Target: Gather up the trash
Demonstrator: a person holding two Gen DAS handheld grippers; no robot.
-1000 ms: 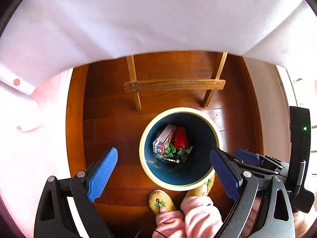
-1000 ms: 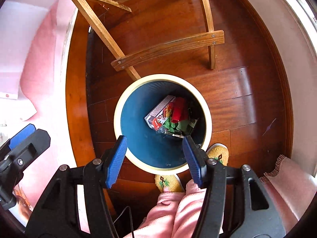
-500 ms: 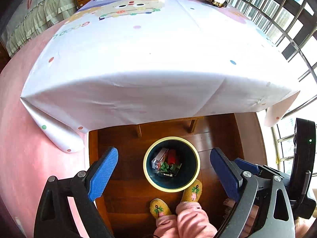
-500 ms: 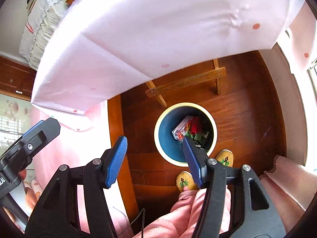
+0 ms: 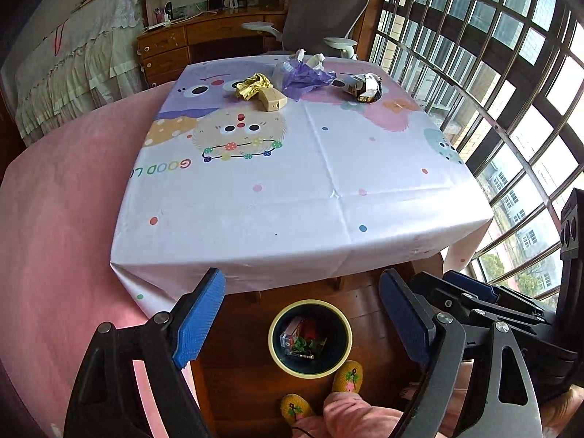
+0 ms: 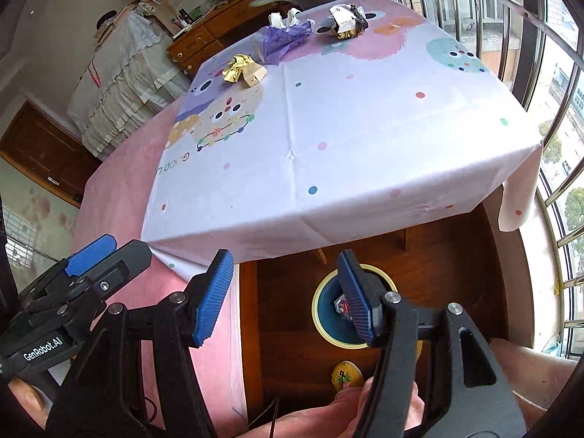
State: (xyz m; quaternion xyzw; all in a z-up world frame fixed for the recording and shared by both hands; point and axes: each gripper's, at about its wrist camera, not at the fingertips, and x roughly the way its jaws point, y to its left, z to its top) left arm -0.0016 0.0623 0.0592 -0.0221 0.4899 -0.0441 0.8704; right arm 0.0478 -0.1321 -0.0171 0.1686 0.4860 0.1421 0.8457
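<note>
Trash lies at the far end of the table: a crumpled gold wrapper (image 5: 252, 85) (image 6: 237, 67), a small tan box (image 5: 272, 100) (image 6: 254, 73), a purple plastic bag (image 5: 303, 77) (image 6: 283, 38) with white tissue on it, and a crumpled silver-black wrapper (image 5: 365, 87) (image 6: 346, 22). A blue bin (image 5: 310, 337) (image 6: 325, 314) with a cream rim stands on the floor by the near table edge, holding a carton and red and green scraps. My left gripper (image 5: 303, 323) and right gripper (image 6: 288, 295) hang open and empty above the floor, well short of the trash.
A cartoon-print tablecloth (image 5: 292, 168) covers the table. A pink rug (image 5: 54, 219) lies left. A barred window (image 5: 511, 91) runs along the right. A desk and grey office chair (image 5: 321, 11) stand behind the table. The person's yellow slippers (image 5: 348, 376) are beside the bin.
Both grippers have risen and tilted up from looking down into the bin; the tabletop and its trash have come into view. Both stay open and empty.
</note>
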